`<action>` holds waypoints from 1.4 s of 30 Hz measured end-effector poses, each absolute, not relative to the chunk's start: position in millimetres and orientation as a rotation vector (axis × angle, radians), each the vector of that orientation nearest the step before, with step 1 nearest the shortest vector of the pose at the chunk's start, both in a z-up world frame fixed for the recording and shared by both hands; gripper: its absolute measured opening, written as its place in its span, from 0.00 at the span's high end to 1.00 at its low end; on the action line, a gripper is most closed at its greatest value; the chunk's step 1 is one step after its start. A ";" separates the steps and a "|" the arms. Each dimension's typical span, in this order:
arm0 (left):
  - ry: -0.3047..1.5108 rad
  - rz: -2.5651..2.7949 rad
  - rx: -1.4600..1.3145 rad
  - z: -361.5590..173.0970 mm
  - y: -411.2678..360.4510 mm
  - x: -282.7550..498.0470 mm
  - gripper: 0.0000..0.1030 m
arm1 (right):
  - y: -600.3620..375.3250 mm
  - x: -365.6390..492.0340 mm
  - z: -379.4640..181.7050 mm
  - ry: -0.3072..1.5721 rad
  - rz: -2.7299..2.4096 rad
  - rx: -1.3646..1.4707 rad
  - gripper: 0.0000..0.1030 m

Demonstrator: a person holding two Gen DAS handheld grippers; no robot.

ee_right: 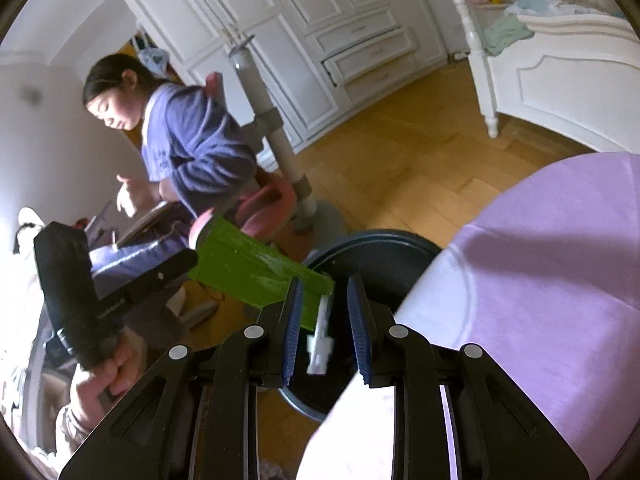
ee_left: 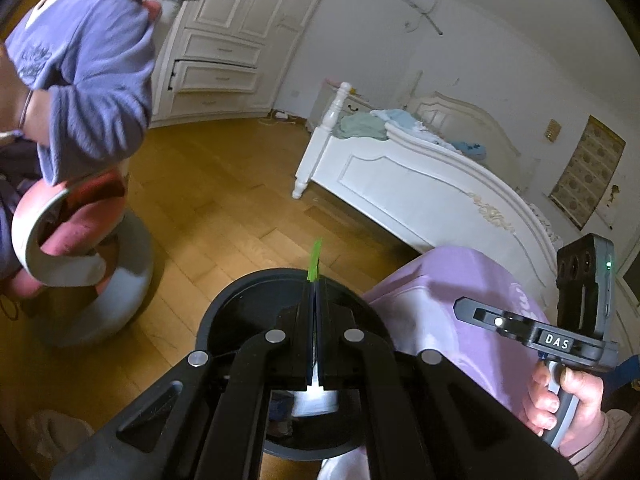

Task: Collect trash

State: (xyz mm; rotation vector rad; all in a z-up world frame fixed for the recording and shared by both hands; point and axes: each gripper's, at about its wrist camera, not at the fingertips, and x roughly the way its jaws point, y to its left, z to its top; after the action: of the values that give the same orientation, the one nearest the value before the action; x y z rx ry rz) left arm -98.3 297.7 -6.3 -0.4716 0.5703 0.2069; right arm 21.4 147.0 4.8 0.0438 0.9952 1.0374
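The left gripper (ee_left: 316, 300) sits at six o'clock with its jaws closed on a thin green wrapper (ee_left: 314, 260), whose tip pokes up above the black bin (ee_left: 224, 316). At four o'clock a hand grips the right gripper (ee_left: 560, 336) beside a lilac cloth (ee_left: 432, 300). A white bed (ee_left: 420, 184) stands at two o'clock.

We see the green wrapper (ee_right: 248, 268) as thin glossy film, creased; just beside it the bin (ee_left: 224, 312) looks matt black plastic, smooth-walled; floor (ee_left: 224, 216) under the bin is satin wood parquet; bed frame (ee_left: 404, 184) beyond the bin is glossy white-painted wood; purple cloth (ee_right: 560, 264) beside the bin is matt.
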 end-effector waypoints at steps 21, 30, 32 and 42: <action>0.594 0.237 -0.319 3.9 238.7 -86.4 0.09 | 94.6 34.0 -8.0 1.031 0.998 0.142 0.35; 0.591 0.127 -0.153 31.1 134.9 -56.9 0.05 | -4.5 29.0 3.9 0.950 0.870 0.167 0.35; 0.586 0.095 -0.137 36.4 111.4 -48.3 0.05 | -33.1 28.5 9.5 0.915 0.824 0.173 0.35; 0.559 -0.018 -0.050 50.8 19.8 -19.1 0.05 | -166.6 23.8 17.0 0.796 0.548 0.176 0.29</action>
State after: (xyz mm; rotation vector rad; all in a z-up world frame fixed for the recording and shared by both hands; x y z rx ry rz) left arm -19.1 19.8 50.8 -0.0496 0.5589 -0.0184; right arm 23.8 -166.6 17.0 0.1756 0.7957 0.5481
